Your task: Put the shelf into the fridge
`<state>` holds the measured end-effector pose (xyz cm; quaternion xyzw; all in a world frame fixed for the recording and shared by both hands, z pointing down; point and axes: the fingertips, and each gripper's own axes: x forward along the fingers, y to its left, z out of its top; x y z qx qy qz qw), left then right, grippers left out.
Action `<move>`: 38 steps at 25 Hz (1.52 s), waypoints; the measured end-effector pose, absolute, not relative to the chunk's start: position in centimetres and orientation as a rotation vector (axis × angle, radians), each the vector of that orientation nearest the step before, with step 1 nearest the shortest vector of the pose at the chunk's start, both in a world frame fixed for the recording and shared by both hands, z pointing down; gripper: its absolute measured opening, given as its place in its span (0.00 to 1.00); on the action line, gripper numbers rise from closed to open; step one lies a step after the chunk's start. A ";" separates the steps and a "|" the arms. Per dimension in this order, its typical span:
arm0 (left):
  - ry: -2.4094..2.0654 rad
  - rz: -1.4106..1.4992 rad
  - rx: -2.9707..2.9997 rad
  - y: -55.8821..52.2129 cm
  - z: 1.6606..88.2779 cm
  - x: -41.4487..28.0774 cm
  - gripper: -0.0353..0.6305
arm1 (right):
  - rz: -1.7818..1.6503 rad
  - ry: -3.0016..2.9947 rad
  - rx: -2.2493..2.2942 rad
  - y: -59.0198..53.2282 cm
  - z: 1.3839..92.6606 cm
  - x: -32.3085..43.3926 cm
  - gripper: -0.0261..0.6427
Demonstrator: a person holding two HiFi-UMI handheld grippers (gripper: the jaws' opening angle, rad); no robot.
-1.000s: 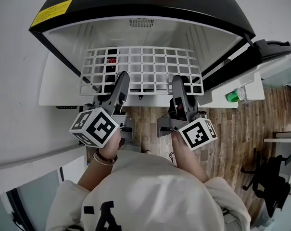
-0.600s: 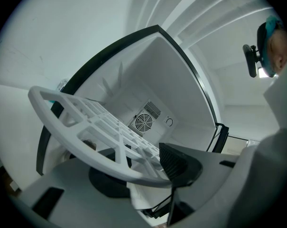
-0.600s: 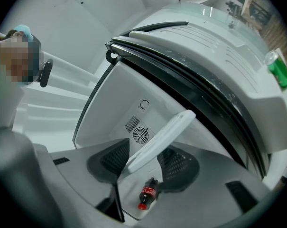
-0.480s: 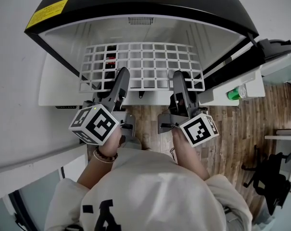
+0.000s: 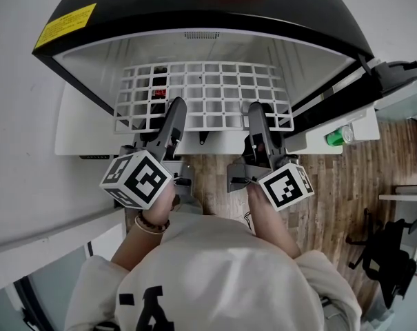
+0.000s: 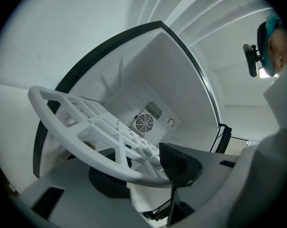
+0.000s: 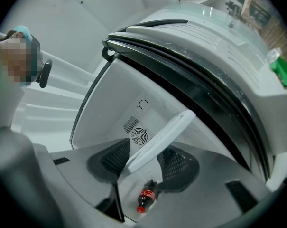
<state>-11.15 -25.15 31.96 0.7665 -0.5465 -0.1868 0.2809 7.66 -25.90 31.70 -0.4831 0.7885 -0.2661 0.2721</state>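
Shelf (image 5: 205, 95), clamped by left claw (image 5: 172, 116) and right claw (image 5: 258, 119) mid-frame, has edged deeper into fridge (image 5: 194, 12); insertion is progressing.

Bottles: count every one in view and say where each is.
2. A cola bottle sits inside the fridge, under the white shelf. A green bottle sits in the open door rack. Others may be hidden behind the door or shelf.
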 end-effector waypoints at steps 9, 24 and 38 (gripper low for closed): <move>-1.463 -0.502 2.053 -25.8 31.9 -11.3 0.32 | -0.719 2.123 -1.302 -26.5 31.7 7.5 0.33; -1.453 -0.493 2.060 -26.4 32.1 -11.3 0.32 | -0.712 2.113 -1.318 -27.1 31.8 7.5 0.33; -1.447 -0.494 2.070 -27.1 32.0 -11.3 0.32 | -0.713 2.099 -1.331 -27.8 31.8 7.6 0.33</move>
